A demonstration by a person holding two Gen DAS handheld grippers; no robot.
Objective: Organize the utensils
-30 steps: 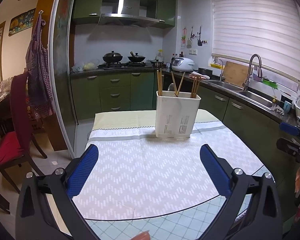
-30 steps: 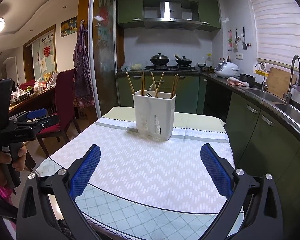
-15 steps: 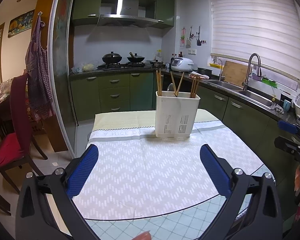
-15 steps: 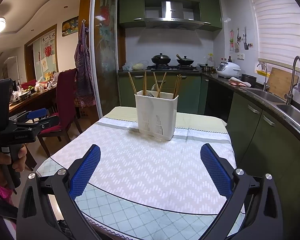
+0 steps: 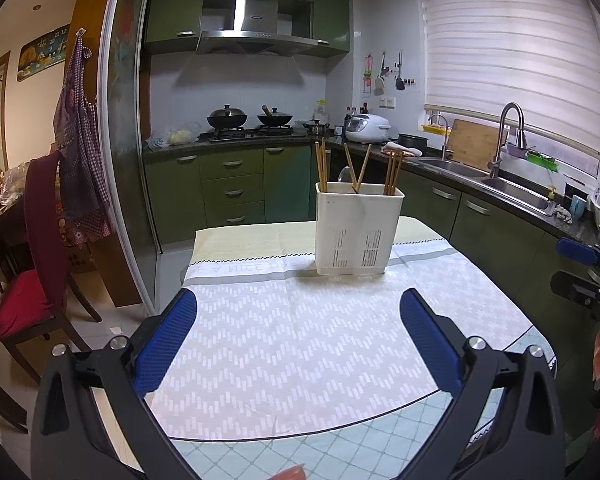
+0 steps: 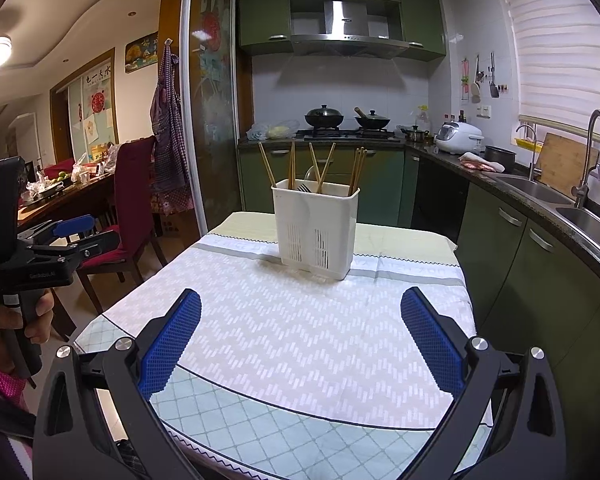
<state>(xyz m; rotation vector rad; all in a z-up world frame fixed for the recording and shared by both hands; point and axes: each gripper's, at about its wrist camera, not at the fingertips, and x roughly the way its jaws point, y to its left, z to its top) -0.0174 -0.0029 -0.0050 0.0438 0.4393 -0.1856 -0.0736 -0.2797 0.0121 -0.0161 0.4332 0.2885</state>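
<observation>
A white slotted utensil holder [image 5: 358,228] stands upright on the table's far half; it also shows in the right wrist view [image 6: 315,232]. Several wooden chopsticks [image 5: 392,172] and a metal spoon [image 5: 343,175] stick up from it, with chopsticks [image 6: 291,164] and a fork head [image 6: 303,188] in the right wrist view. My left gripper [image 5: 298,304] is open and empty over the near part of the table. My right gripper [image 6: 300,304] is open and empty, held back from the holder. The left gripper appears at the left edge of the right view [image 6: 74,225].
The table carries a white patterned cloth [image 5: 292,340] over a checked cover [image 6: 260,436]. A red-cushioned chair [image 5: 32,280] stands left of the table. Green cabinets, a sink [image 6: 588,220] and a stove counter run along the right and back.
Both views have risen and drawn back slightly from the holder. Nothing on the table moved and both grippers stayed open.
</observation>
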